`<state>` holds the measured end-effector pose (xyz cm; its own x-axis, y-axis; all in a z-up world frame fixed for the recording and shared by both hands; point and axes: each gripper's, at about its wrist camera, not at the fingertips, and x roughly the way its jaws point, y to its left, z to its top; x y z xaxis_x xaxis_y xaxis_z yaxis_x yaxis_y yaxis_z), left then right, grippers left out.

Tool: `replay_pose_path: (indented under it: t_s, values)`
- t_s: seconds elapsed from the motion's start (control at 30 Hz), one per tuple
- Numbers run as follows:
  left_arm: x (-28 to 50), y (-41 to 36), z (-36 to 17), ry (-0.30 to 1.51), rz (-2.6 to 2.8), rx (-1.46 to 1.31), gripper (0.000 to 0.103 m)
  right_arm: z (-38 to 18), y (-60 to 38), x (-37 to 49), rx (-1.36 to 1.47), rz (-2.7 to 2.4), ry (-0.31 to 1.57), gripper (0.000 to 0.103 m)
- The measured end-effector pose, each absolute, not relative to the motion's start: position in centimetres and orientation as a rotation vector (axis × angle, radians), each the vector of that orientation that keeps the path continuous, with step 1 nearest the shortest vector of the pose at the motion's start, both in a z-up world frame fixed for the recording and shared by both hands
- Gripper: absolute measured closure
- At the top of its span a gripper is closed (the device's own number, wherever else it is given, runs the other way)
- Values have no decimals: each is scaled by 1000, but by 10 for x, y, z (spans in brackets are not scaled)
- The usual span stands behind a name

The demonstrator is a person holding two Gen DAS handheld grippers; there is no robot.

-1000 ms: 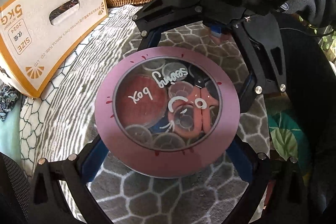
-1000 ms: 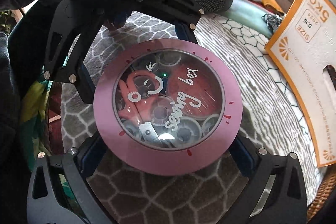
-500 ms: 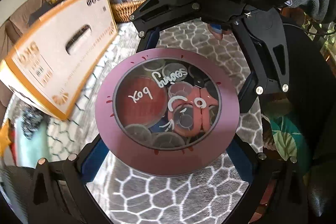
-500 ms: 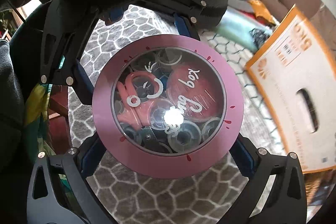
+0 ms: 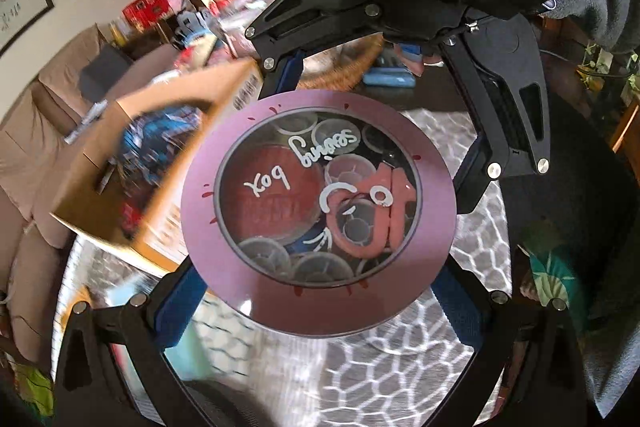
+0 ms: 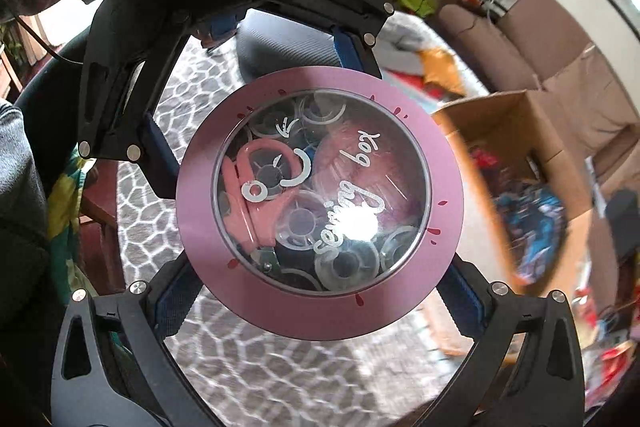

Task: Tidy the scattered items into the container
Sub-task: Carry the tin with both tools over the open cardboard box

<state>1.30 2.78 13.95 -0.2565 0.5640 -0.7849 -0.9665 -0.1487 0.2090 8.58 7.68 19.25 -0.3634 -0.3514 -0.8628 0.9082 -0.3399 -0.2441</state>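
While both tools, left tool (image 5: 316,303) and right tool (image 6: 316,303), clamp the sewing box (image 5: 318,213), the open cardboard box (image 6: 532,187) lies at right of frame.

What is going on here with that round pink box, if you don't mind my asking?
A person is holding a round pink sewing box between two handheld grippers, the left gripper and the right gripper clamped on opposite edges. It is held above a grey patterned cloth, beside an open cardboard box that already holds things.
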Motion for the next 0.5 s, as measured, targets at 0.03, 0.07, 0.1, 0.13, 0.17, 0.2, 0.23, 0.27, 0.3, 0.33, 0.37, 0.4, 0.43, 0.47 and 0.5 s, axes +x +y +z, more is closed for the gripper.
replay_pose_path:
  t_s: [0.03,0.07,0.1,0.13,0.17,0.2,0.23,0.27,0.3,0.33,0.37,0.4,0.43,0.47,0.5]
  values:
    - [7,31,145,867,1681,-652,0,201,79,78,907,-1833,961,0]
    - [1,34,151,875,1686,-646,0,206,81,75,904,-1836,969,0]
    - [-5,37,155,880,1691,-641,0,211,83,69,901,-1838,978,0]
    - [-11,40,159,882,1695,-637,0,218,85,62,897,-1840,986,0]
    - [-18,44,163,881,1699,-634,0,223,86,56,895,-1841,990,0]
    - [-25,46,165,882,1702,-632,0,227,88,50,895,-1841,994,0]
    - [-30,47,166,884,1705,-629,0,232,89,43,893,-1841,1006,0]
    - [-36,48,168,886,1708,-627,0,235,90,36,894,-1841,1013,0]
    - [-41,51,170,888,1710,-627,0,238,91,31,895,-1840,1020,0]
    - [-48,54,173,891,1711,-626,0,241,92,24,896,-1840,1027,0]
    - [-53,56,175,893,1711,-626,0,243,93,19,897,-1841,1029,0]
    - [-58,58,176,897,1711,-626,0,244,95,15,896,-1844,1031,0]
    - [-62,61,177,903,1709,-624,0,245,97,10,895,-1847,1032,0]
    - [-66,63,178,907,1708,-623,0,247,98,4,895,-1849,1033,0]
    - [-71,65,178,910,1706,-621,0,248,98,-1,897,-1849,1032,0]
